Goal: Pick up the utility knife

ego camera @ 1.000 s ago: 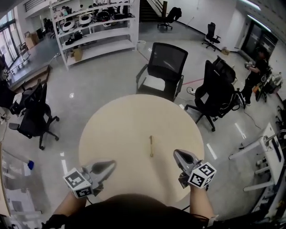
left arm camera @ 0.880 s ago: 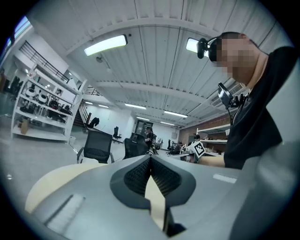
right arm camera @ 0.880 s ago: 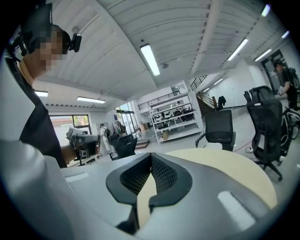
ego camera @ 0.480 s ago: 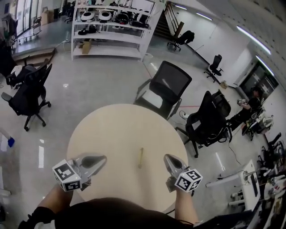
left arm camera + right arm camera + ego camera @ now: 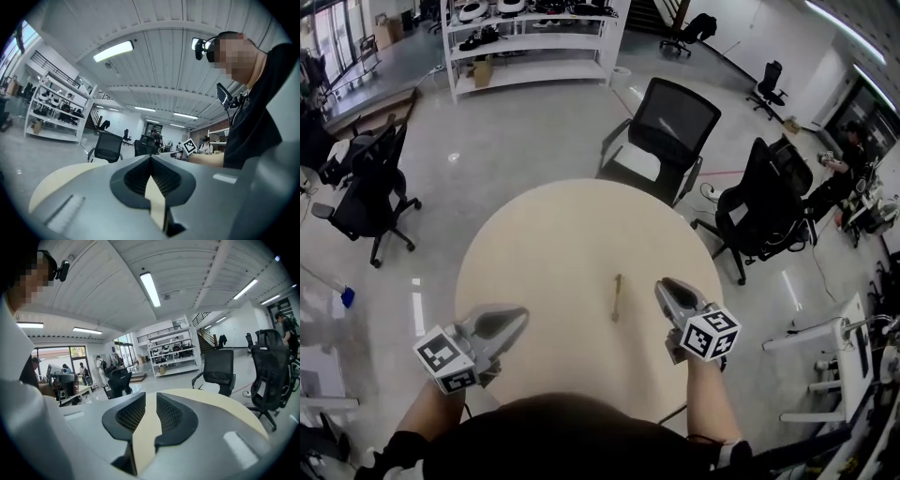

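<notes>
On the round bench (image 5: 544, 244), in its right half and closer to the person's edge than to the far edge, the utility knife (image 5: 617, 297) lies flat. It is a slim, tan item. Its long axis runs roughly from the near edge toward the far edge. It lies apart from both grippers.

Right gripper (image 5: 667, 287): positioned just to the right of the knife, over the near-right part of the bench, with its tips pointing toward the far edge. In the right gripper view, the right gripper (image 5: 150, 397) has its jaws apart, and they have just been opening. Only bare bench surface shows in the gap between them.

Left gripper (image 5: 517, 319): positioned at the near-left edge of the bench, well apart from the knife. In the left gripper view, the left gripper (image 5: 151, 159) has its jaws together at the tips, with only bench surface visible behind the contact line.

Surroundings: a black mesh office chair (image 5: 666, 141) stands on the floor just beyond the far edge. A second black chair (image 5: 764, 202) stands beyond the right edge. A white shelving rack (image 5: 534, 42) stands well beyond the far edge.
</notes>
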Demonstrator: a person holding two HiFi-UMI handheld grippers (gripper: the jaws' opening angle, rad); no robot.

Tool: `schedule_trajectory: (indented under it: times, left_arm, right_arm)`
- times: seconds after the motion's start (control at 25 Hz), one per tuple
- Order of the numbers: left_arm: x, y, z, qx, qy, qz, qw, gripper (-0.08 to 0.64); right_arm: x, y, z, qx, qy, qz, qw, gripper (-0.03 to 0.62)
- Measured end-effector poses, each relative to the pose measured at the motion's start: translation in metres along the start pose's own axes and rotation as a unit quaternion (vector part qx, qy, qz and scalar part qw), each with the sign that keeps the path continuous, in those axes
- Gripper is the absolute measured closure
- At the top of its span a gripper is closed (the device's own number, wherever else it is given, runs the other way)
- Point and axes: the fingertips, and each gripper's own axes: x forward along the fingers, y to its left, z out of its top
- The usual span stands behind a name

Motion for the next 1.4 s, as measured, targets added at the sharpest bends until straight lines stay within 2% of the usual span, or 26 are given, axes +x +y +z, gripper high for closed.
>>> schedule_trajectory:
  times: [0.16,0.32,0.52,0.76,0.96,1.04,1.16,1.32,1.4]
  left_arm:
    - [0.013,0.015,-0.007,-0.019,0.002,-0.004,0.9998,0.563]
    - [0.033,0.038,-0.025,-0.020,0.017,0.001,0.9996,0.563]
    - [0.056,0.067,-0.047,-0.032,0.037,0.001,0.9988,0.563]
    - [0.093,0.094,-0.085,-0.049,0.075,0.002,0.9960,0.563]
    - [0.122,0.116,-0.119,-0.065,0.106,-0.004,0.9923,0.563]
    - [0.137,0.123,-0.127,-0.086,0.126,-0.009,0.9883,0.563]
    - [0.163,0.137,-0.139,-0.107,0.145,-0.016,0.9835,0.563]
    - [0.184,0.159,-0.161,-0.102,0.137,-0.016,0.9851,0.563]
    - [0.196,0.163,-0.173,-0.113,0.145,-0.019,0.9828,0.563]
  right_arm:
    - [0.016,-0.016,-0.014,0.003,0.023,-0.016,1.000,0.495]
    - [0.039,-0.036,-0.032,0.005,0.050,-0.027,0.998,0.485]
    - [0.077,-0.059,-0.072,0.017,0.104,-0.041,0.994,0.470]
    - [0.117,-0.088,-0.133,0.029,0.176,-0.051,0.983,0.446]
    - [0.140,-0.095,-0.190,0.039,0.241,-0.053,0.968,0.425]
    - [0.146,-0.101,-0.205,0.041,0.262,-0.059,0.962,0.416]
    - [0.159,-0.118,-0.218,0.041,0.277,-0.070,0.957,0.408]
    - [0.170,-0.131,-0.236,0.016,0.292,-0.086,0.953,0.399]
    - [0.172,-0.140,-0.245,0.004,0.298,-0.094,0.950,0.397]
